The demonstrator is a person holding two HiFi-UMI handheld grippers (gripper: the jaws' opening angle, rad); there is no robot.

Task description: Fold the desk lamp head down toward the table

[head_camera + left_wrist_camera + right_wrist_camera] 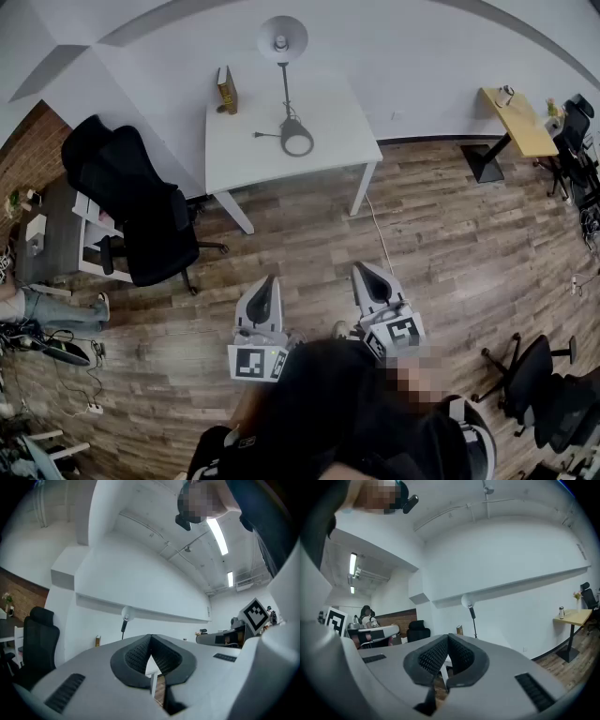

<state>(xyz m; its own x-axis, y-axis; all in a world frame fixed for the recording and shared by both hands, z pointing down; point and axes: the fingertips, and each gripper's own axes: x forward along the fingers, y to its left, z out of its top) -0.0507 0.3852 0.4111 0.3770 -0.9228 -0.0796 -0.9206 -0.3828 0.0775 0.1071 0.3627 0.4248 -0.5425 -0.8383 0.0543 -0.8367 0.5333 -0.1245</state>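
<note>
Head view: the left gripper [271, 279] and the right gripper [360, 268] are both clamped together on nothing, side by side over the wooden floor [441, 234] and well apart from the white table [246, 161]. Their rear ends and the hands holding them are hidden behind the person's dark head and shoulders at the bottom edge.

In the left gripper view the ribbed pads [138, 654] meet at the tip of the left gripper [151, 638]. Only a notch lower down stays clear, and a pale table leg [153, 682] shows through it. The right gripper [447, 636] is closed the same way in the right gripper view.

Both gripper bodies cover the tabletop and the lamp's base, so those views show only the upper pole and the head of the lamp [124, 618], also seen at [469, 606].

The head view alone shows the whole desk lamp [286, 89]. Its round base sits near the middle of the table and its thin pole stands upright, long axis vertical. The head is at the top and not folded down, with the open side of the shade turned toward the person.

A small book [226, 90] stands near the far left corner of the table. A black office chair [141, 211] is to the table's left. A wooden desk [517, 120], partly cut off, is at the far right.
</note>
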